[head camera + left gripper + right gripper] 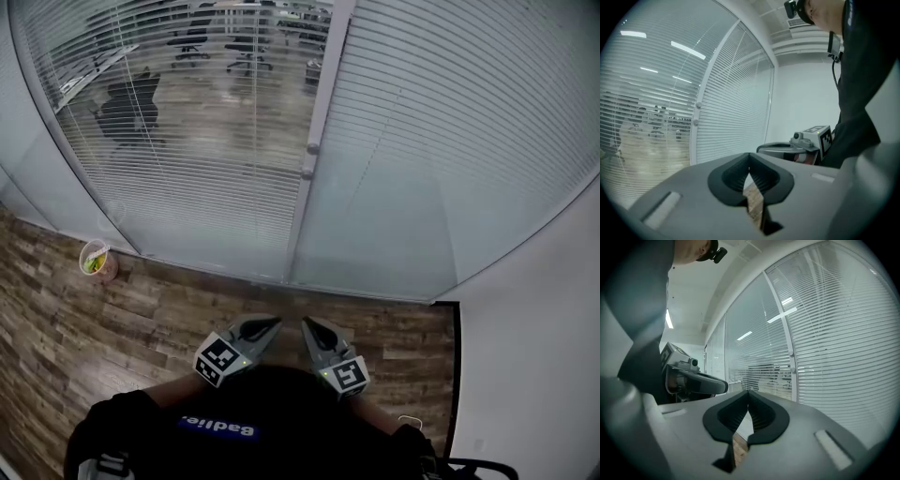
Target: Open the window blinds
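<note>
White slatted blinds hang behind a glass wall. The left blind [206, 122] has its slats tilted so an office shows through. The right blind [450, 141] has flat, closed slats. Between them runs a white post [319, 122] carrying two small knobs [309, 161], which also show in the left gripper view [697, 114] and the right gripper view [792, 363]. My left gripper [274, 323] and right gripper [306, 324] are side by side low in front of my body, well short of the glass. Both are shut with nothing between the jaws [749, 158] [748, 394].
A paper cup [95, 260] with something yellow-green inside stands on the wood floor [141, 309] at the foot of the glass, to the left. A white wall [534, 347] closes the right side. The person's dark top fills the lower edge of the head view.
</note>
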{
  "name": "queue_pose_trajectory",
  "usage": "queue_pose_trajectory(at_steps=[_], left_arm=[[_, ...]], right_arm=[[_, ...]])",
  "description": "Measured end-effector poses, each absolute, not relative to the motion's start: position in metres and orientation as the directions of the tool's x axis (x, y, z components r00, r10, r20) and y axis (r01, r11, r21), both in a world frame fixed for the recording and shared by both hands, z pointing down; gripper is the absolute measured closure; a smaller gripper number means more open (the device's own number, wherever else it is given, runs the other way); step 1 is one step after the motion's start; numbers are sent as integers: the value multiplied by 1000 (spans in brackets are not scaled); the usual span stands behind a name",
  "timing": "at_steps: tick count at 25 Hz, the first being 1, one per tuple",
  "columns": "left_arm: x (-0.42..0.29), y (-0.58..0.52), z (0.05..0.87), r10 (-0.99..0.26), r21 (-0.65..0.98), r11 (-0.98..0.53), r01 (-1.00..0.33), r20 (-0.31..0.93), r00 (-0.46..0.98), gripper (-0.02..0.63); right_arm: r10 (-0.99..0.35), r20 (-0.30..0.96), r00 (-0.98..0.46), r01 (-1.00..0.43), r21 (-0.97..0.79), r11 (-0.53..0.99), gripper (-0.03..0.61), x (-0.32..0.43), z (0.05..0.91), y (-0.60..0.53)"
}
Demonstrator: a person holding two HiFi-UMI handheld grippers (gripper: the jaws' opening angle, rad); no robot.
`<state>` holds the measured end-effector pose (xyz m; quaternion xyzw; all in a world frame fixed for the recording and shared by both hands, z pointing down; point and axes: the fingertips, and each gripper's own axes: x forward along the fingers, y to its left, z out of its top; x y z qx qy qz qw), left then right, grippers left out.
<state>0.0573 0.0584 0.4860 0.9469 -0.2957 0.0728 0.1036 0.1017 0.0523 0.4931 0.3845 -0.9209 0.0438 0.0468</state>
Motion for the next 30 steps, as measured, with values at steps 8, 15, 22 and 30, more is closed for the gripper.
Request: queue_pose_trajectory(at_steps=[8, 15, 22, 30], left_arm=[[93, 55, 482, -573, 142, -784, -604, 210, 792, 614], [112, 58, 490, -597, 144, -760, -634, 231, 768, 614], [110, 49, 489, -605, 134, -756, -641, 230, 762, 614], [94, 18, 487, -566, 162, -787, -595, 196, 801, 614]], right_arm=[[-676, 97, -730, -682, -56, 729, 575, 135, 487, 49], [-649, 94, -755, -654, -57, 754, 575, 154, 496, 53], [-645, 83, -760, -650, -68, 757, 575, 151, 491, 43], [-676, 122, -727, -684, -39, 729, 575, 134, 492, 13]])
